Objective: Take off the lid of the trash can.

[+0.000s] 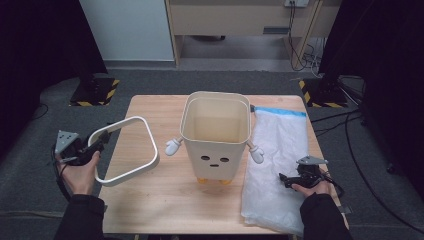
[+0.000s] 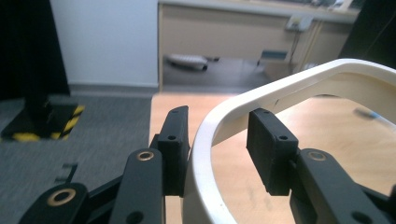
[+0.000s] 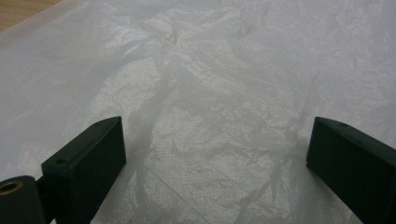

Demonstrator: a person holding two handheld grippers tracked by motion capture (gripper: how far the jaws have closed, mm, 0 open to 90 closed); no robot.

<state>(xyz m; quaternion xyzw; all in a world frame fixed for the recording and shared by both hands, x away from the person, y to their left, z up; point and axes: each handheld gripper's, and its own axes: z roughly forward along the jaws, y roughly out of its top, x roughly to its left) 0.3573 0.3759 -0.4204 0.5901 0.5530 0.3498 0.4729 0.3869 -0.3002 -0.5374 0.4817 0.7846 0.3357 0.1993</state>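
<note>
Seen from the high view: a wooden surface (image 1: pixel 150 200) at centre frame, bearing a cream bin (image 1: pixel 216 135) shaped like a small figure, with dot eyes, a short mouth, white mitten hands and orange feet. Open at the top, upright, near the middle of the frame.

At left of centre, a white rounded-square ring (image 1: pixel 127 150), tilted, its lower right corner close to the surface and its left side raised past the edge. Clamped on that left side: the left tool (image 1: pixel 100 141), held in a hand (image 1: pixel 80 172) at the lower left. In the left gripper view, ring rim (image 2: pixel 224 126) passing between the two black pads, the left pad (image 2: pixel 175 140) pressed against its outer face, the right pad (image 2: pixel 271 149) on the inner side; contact there not clear.

At right of frame, a translucent plastic bag (image 1: pixel 277 160) with a blue strip along its far edge, lying flat just beside the bin. Low over its lower right part, the right tool (image 1: pixel 286 180), jaws well apart. In the right gripper view, crinkled bag film (image 3: pixel 210 93) spread beneath and between the jaws, nothing gripped.

Behind, grey carpet, cables and a pale cabinet at upper frame.
</note>
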